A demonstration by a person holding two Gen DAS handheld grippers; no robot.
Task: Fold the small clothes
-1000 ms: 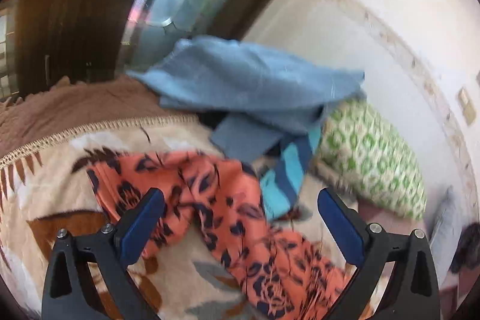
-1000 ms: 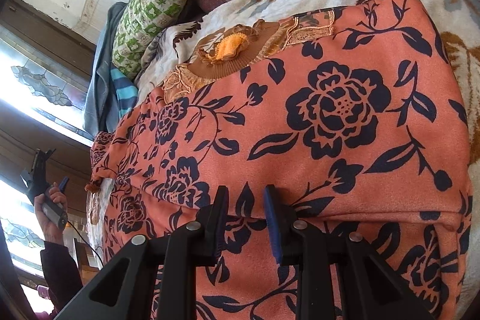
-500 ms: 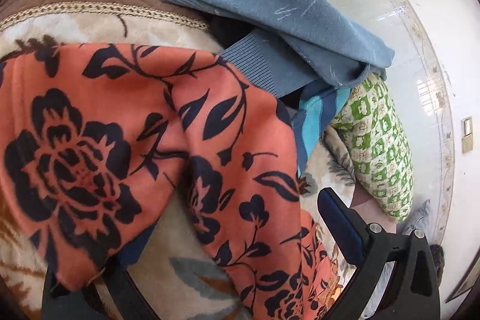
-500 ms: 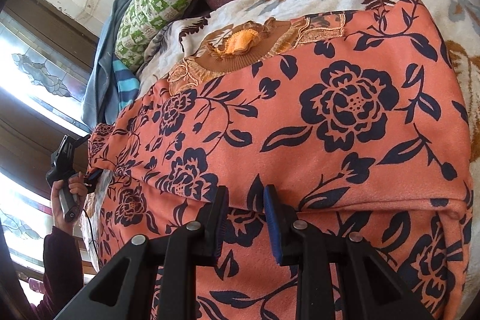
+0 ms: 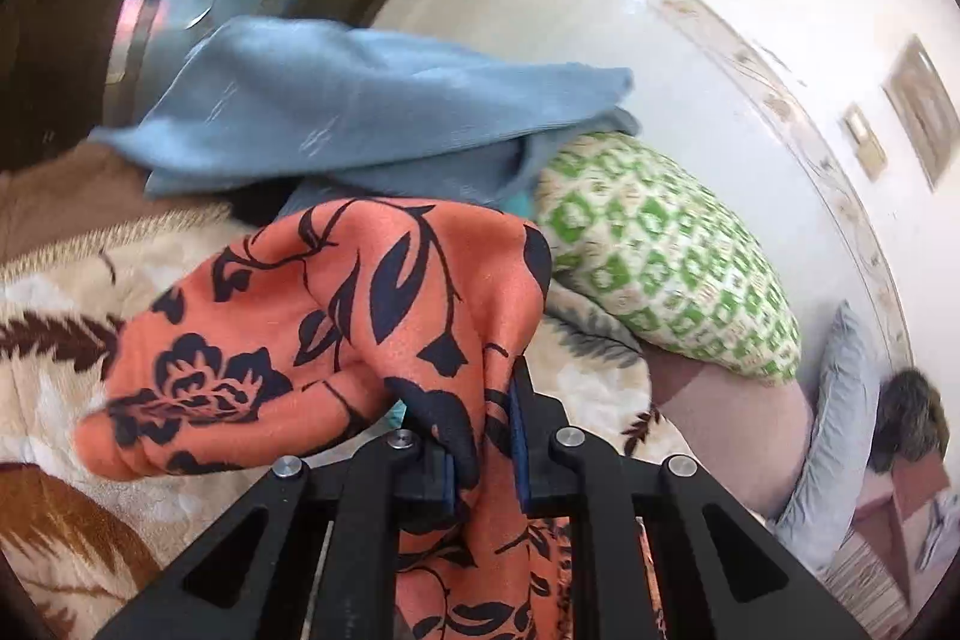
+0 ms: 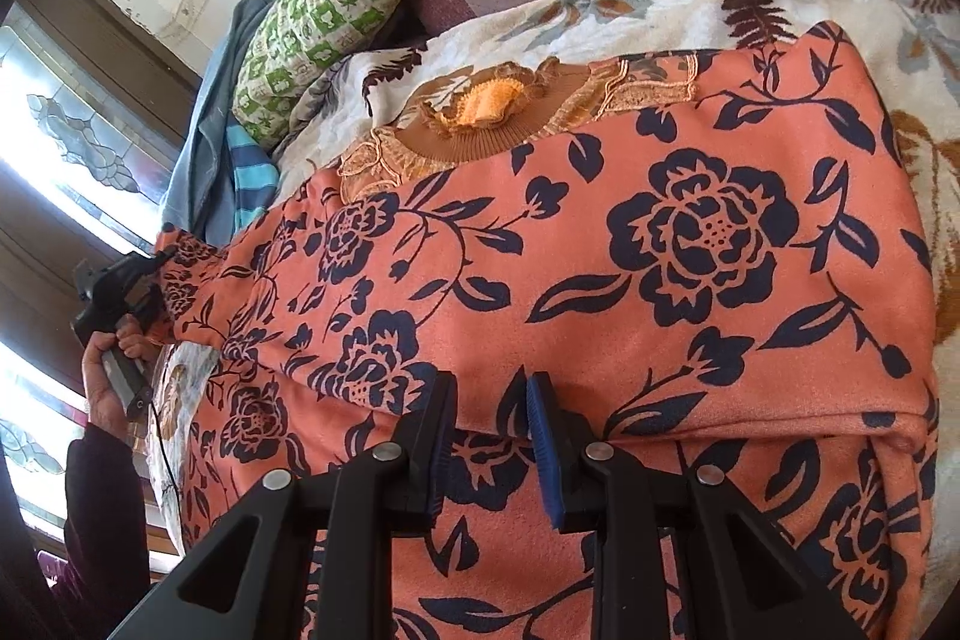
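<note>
An orange garment with dark blue flowers lies spread over a floral blanket. It has a brown knit collar with orange lace. My left gripper is shut on one end of the garment and holds it lifted, the cloth bunched over the jaws. In the right wrist view that gripper shows far left in a hand. My right gripper is shut on a fold of the garment near its lower edge.
A blue cloth and a teal striped piece lie heaped by a green patterned pillow. A grey pillow leans at the wall. Stained glass windows stand behind the bed.
My left gripper was open over the garment, then closed on its end and lifted it. My right gripper stayed closed on the fold and barely moved.
</note>
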